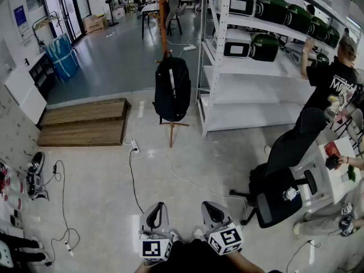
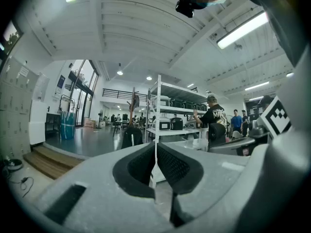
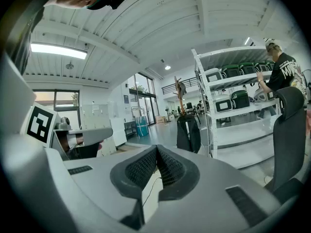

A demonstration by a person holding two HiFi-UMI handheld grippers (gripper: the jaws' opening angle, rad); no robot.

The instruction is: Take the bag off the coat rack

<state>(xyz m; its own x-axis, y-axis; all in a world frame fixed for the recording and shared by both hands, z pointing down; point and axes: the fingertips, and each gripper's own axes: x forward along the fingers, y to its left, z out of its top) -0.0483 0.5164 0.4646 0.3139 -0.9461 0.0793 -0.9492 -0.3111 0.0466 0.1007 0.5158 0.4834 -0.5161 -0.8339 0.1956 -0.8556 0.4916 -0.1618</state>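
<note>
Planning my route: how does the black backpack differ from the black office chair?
The black backpack hangs on the wooden coat rack; the black office chair stands on the floor. The backpack is far ahead beside the white shelving; the chair is nearer, at right. Both are black.

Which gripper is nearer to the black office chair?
Right. The right gripper is a little left of the office chair in the head view; the left gripper is farther left, beyond the right one.
</note>
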